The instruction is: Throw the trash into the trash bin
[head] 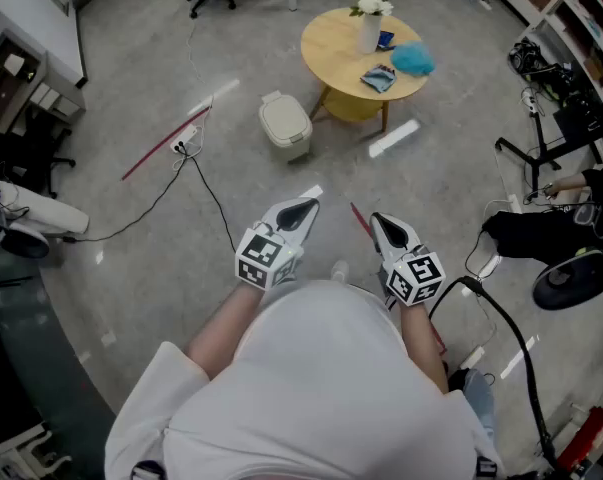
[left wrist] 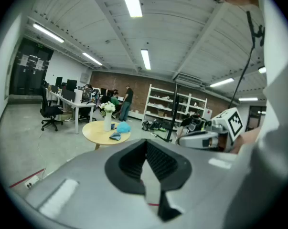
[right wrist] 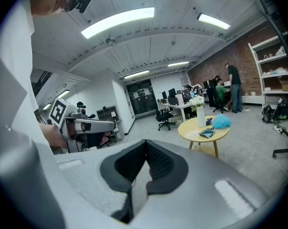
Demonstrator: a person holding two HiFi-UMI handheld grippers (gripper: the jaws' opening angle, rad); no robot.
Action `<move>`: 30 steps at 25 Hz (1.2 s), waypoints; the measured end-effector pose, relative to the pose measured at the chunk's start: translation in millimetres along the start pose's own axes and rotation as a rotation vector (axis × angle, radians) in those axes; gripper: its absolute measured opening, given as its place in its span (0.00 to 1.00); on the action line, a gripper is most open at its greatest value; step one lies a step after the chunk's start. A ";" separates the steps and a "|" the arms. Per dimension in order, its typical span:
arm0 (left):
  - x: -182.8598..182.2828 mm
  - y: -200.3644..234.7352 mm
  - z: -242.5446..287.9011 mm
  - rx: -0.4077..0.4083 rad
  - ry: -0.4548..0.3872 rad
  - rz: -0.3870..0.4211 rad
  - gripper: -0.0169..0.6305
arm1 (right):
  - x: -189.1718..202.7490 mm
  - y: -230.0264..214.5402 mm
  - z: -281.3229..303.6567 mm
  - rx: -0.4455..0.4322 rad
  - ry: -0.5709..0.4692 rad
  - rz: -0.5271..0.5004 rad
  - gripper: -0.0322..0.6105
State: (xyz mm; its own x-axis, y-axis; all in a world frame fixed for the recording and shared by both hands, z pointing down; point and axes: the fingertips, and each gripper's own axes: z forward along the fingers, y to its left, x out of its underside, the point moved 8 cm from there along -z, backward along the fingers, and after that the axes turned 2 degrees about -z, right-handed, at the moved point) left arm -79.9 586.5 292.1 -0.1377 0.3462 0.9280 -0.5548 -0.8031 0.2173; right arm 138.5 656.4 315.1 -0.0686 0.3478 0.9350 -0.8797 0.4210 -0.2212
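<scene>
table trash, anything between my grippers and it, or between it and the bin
Nothing visible does. Bare floor runs from the left gripper and right gripper to the round table holding the blue wrapper; the trash bin stands beside it, unobstructed.

Left tool [left wrist: 146, 149] closed, empty; round table [left wrist: 93, 131] ahead

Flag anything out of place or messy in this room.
On the round table, a crumpled blue wrapper and a fluffy blue clump, likely trash, lie loose beside the vase. A power strip and its black cable trail across the open floor, a possible trip hazard.
</scene>
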 end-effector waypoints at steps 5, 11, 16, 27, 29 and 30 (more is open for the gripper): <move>1.4 0.5 0.3 0.003 -0.004 -0.005 0.03 | -1.9 -0.5 -0.5 -0.001 -0.001 0.004 0.05; 0.4 1.0 0.3 -0.002 -0.005 -0.011 0.03 | -2.2 -1.8 0.5 -0.004 0.004 0.004 0.05; 0.2 -1.5 3.4 -0.006 0.000 -0.014 0.03 | -2.5 -5.9 -0.1 -0.010 0.008 0.005 0.05; 9.3 -13.3 9.0 -0.036 0.018 -0.016 0.03 | 1.4 -16.1 -6.8 -0.057 0.002 0.027 0.05; 10.7 -18.1 11.0 -0.041 0.018 -0.017 0.03 | 3.2 -19.8 -9.4 -0.059 -0.002 0.029 0.05; 10.8 -20.2 11.6 -0.045 0.018 -0.019 0.03 | 3.9 -21.6 -10.4 -0.058 -0.004 0.032 0.05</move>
State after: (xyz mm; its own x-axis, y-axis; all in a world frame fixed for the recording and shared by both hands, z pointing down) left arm -60.6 600.9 301.3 -0.1415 0.3701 0.9182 -0.5934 -0.7741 0.2205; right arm 162.2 657.3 320.6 -0.0982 0.3584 0.9284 -0.8481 0.4580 -0.2665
